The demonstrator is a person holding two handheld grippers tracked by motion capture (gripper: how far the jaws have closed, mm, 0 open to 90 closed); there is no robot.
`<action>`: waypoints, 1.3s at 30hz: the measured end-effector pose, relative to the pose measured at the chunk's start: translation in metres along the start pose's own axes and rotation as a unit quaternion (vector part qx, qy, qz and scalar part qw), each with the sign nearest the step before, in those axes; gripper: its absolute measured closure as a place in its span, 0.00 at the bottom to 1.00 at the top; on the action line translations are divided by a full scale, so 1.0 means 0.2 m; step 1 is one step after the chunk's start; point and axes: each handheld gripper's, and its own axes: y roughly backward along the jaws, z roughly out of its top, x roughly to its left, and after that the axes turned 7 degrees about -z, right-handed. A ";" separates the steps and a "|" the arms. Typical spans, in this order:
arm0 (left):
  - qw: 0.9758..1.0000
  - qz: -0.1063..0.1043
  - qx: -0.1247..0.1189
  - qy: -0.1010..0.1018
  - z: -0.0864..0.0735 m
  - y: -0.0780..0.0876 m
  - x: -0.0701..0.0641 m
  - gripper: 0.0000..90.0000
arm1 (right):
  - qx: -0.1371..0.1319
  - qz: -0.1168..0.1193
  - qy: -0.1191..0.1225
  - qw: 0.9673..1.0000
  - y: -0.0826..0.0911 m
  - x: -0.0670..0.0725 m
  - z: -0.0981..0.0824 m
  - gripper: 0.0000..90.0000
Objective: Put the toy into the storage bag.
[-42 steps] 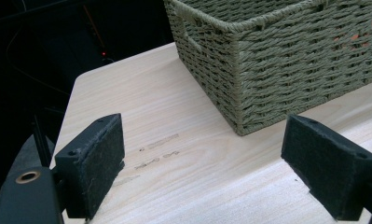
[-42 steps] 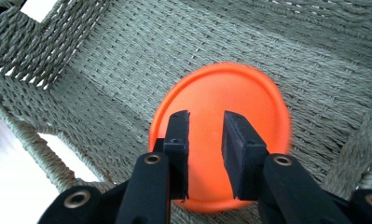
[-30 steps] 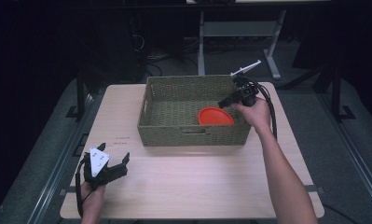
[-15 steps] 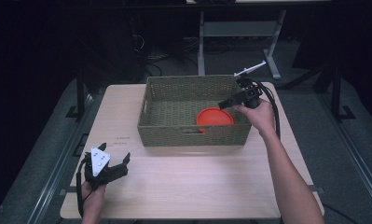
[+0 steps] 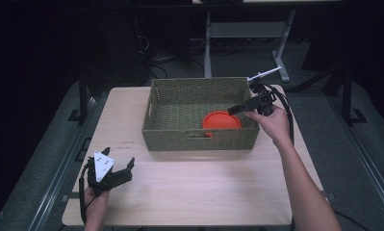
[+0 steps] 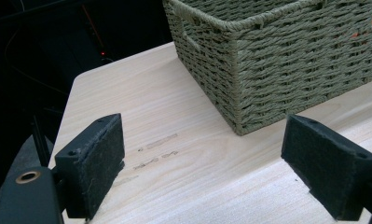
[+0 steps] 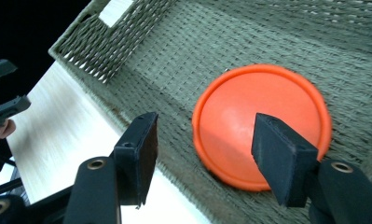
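An orange round plate [image 5: 221,120] lies flat on the floor of a woven green basket [image 5: 153,103], near its front right corner. My right gripper [image 5: 235,109] hovers over the basket's right end, open, jaws empty, and points down at the plate [image 7: 263,123]. In the right gripper view nothing lies between its two pads [image 7: 144,154]. My left gripper [image 5: 116,168] rests near the table's front left corner, open and empty. Its view looks along the wooden table [image 6: 174,177] toward the basket's corner [image 6: 267,65].
The basket stands at the middle back of a pale wooden table [image 5: 204,187]. Dark floor, a metal stand [image 5: 247,33] and cables lie beyond the far edge. A black cable [image 5: 289,120] trails from the right gripper along the forearm.
The right gripper has lifted slightly and drawn back to the right over the basket's end, away from the plate. The left gripper has stayed still.
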 end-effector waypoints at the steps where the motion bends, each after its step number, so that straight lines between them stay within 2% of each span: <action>1: 1.000 0.000 0.002 0.000 0.00 0.00 0.00 0.14 | -0.001 0.003 0.006 1.000 0.00 0.01 -0.01 0.44; 9: 1.000 0.000 0.003 -0.001 0.00 0.00 0.00 0.14 | -0.003 0.010 0.010 1.000 0.03 0.02 -0.06 0.42; 17: 1.000 0.001 0.003 -0.001 0.00 0.00 0.00 0.14 | -0.013 0.010 0.009 1.000 0.07 0.00 -0.11 0.40; 19: 1.000 0.001 0.003 -0.001 0.00 0.00 0.00 0.14 | -0.015 0.003 0.012 1.000 0.08 0.00 -0.12 0.39; 39: 1.000 0.000 0.003 -0.004 0.00 0.00 -0.01 0.14 | -0.032 0.021 0.006 0.999 0.16 -0.03 -0.32 0.36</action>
